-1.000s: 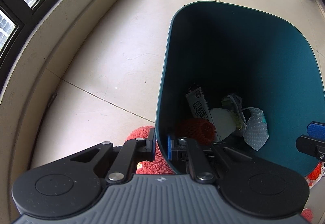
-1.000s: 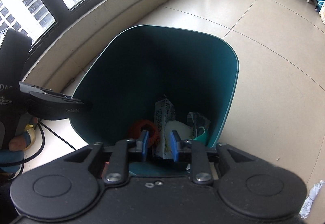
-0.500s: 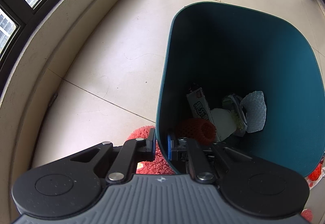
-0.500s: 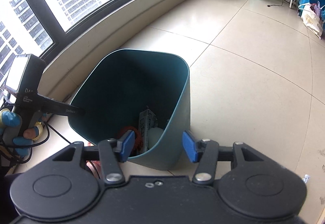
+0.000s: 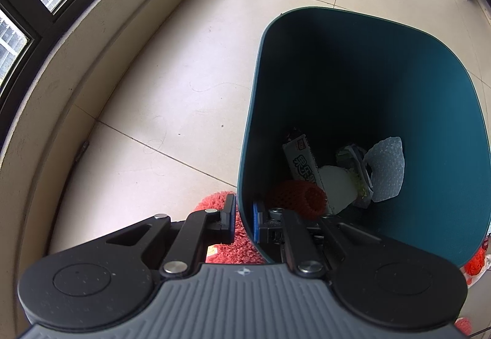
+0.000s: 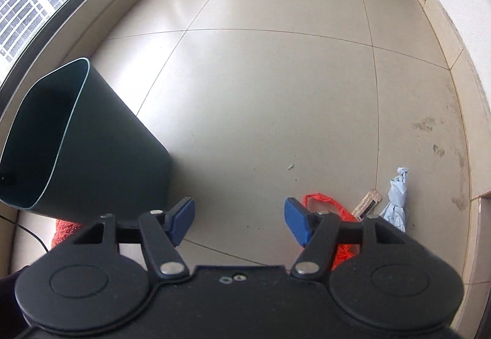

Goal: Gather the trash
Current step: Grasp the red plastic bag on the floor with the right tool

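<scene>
Left hand-held gripper (image 5: 244, 220) still clamped on near wall of teal bin (image 5: 445, 136); bubble wrap (image 5: 385, 168) now inside w/ other trash. Right hand-held gripper (image 6: 239, 224) swung away, jaws apart, empty. Next pickups lower right of frame: red bag (image 6: 325, 205), blue rag (image 6: 397, 199), on floor.

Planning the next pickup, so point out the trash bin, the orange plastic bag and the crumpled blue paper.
trash bin (image 6: 101, 161), right wrist view, outer wall.
orange plastic bag (image 6: 325, 204), right wrist view, upper folds.
crumpled blue paper (image 6: 397, 200), right wrist view, middle.

Teal bin (image 5: 445, 111) tilted, w/ foam net, wrappers, bubble wrap inside — orange bag (image 6: 334, 210), blue wad (image 6: 397, 200) on floor nearby.
</scene>
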{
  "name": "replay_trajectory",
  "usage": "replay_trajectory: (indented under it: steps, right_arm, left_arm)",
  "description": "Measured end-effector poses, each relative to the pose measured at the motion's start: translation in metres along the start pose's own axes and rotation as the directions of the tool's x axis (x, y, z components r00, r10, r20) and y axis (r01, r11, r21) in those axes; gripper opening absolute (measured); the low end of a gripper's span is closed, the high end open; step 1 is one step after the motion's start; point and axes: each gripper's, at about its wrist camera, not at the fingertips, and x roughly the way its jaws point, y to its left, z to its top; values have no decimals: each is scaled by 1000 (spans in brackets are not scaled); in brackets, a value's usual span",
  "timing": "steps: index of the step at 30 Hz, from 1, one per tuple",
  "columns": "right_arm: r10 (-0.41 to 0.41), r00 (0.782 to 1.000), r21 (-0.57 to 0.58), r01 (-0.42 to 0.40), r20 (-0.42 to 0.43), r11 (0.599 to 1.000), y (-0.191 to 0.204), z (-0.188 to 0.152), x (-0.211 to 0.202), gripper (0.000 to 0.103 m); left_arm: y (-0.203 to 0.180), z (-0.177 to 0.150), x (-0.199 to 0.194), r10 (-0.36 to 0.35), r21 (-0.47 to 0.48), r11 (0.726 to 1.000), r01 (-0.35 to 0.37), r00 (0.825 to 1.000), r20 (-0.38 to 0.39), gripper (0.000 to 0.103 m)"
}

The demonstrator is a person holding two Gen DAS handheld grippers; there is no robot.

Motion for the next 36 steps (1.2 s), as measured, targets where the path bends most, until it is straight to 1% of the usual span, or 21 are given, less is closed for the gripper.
replay_trajectory:
  steps: [1, 2, 4, 5, 7, 9, 13, 15, 17, 19, 20, 22, 24, 25, 26, 29, 30, 32, 33, 34, 36]
  right_arm:
    - [-13, 1000, 14, 14, -12, 1000, -9, -2, 7, 75]
    - [-34, 999, 27, 35, -30, 999, -20, -4, 17, 78]
    - [-60, 995, 48, 63, -78, 997, -38, -10, 37, 91]
    - [-72, 991, 55, 78, -111, 995, -48, -15, 49, 93]
    - [-111, 980, 74, 125, -165, 989, -62, -25, 70, 94]
    - [-142, 962, 70, 162, -231, 984, -72, -41, 93, 94]
    - [-191, 920, -10, 200, -343, 980, -74, -68, 128, 94]
    - [-210, 904, -61, 202, -372, 977, -73, -81, 139, 94]
    - [-235, 894, -91, 217, -381, 972, -71, -86, 147, 94]
    - [-257, 888, -94, 239, -382, 966, -72, -90, 155, 93]
    - [-268, 885, -90, 253, -380, 963, -74, -92, 158, 91]
    - [-279, 882, -92, 264, -381, 960, -76, -94, 165, 78]
    - [-301, 874, -110, 281, -381, 953, -75, -96, 167, 72]
    - [-317, 871, -127, 291, -374, 948, -74, -97, 167, 66]
    - [-327, 869, -138, 297, -370, 945, -73, -98, 167, 63]
    - [-354, 861, -155, 319, -366, 935, -73, -96, 163, 46]
    - [-368, 857, -162, 331, -360, 930, -73, -95, 160, 37]
    - [-390, 852, -176, 349, -350, 920, -72, -94, 157, 28]
    - [-406, 848, -185, 364, -339, 913, -71, -92, 151, 21]
    - [-411, 849, -185, 368, -332, 911, -70, -90, 148, 18]
    - [-411, 859, -177, 373, -306, 911, -69, -85, 134, 14]
  left_arm:
    - [-1, 0, -1, 1, -1, 1000, -1, 1000, 1, 10]
    - [-1, 0, -1, 1, -2, 1000, -1, 1000, 1, 10]
    - [0, 1, -2, 1, -5, 1000, -1, 1000, 2, 11]
    - [0, 1, -2, 0, -7, 1000, 0, 1000, 1, 11]
    - [1, 1, -2, -2, -11, 1000, 2, 1000, 0, 11]
    - [1, 1, -3, -2, -11, 1000, 2, 1000, 1, 11]
    - [1, 1, -3, 0, -6, 1000, 0, 1000, 2, 11]
    - [0, 1, -3, 1, -4, 1000, -1, 1000, 3, 11]
    - [-1, 1, -3, 7, 0, 1000, -7, 1000, 5, 11]
    - [-3, 1, -3, 14, 6, 1000, -14, 1000, 7, 11]
    - [-3, 0, -4, 16, 8, 1000, -16, 1000, 8, 11]
    - [-5, 0, -4, 19, 12, 1000, -20, 1000, 9, 11]
    - [-5, 0, -4, 19, 11, 1000, -19, 1000, 9, 11]
    - [-5, 0, -4, 19, 10, 1000, -19, 1000, 9, 11]
    - [-5, 0, -4, 18, 8, 1000, -18, 1000, 8, 11]
    - [-5, 0, -4, 17, 6, 1000, -17, 1000, 7, 11]
    - [-5, 0, -4, 18, 7, 1000, -18, 1000, 8, 11]
    - [-6, 1, -4, 20, 9, 1000, -20, 1000, 8, 11]
    - [-6, 1, -4, 21, 9, 1000, -21, 1000, 8, 11]
    - [-6, 1, -4, 23, 10, 1000, -23, 1000, 9, 11]
    - [-7, 1, -4, 26, 13, 1000, -26, 1000, 11, 11]
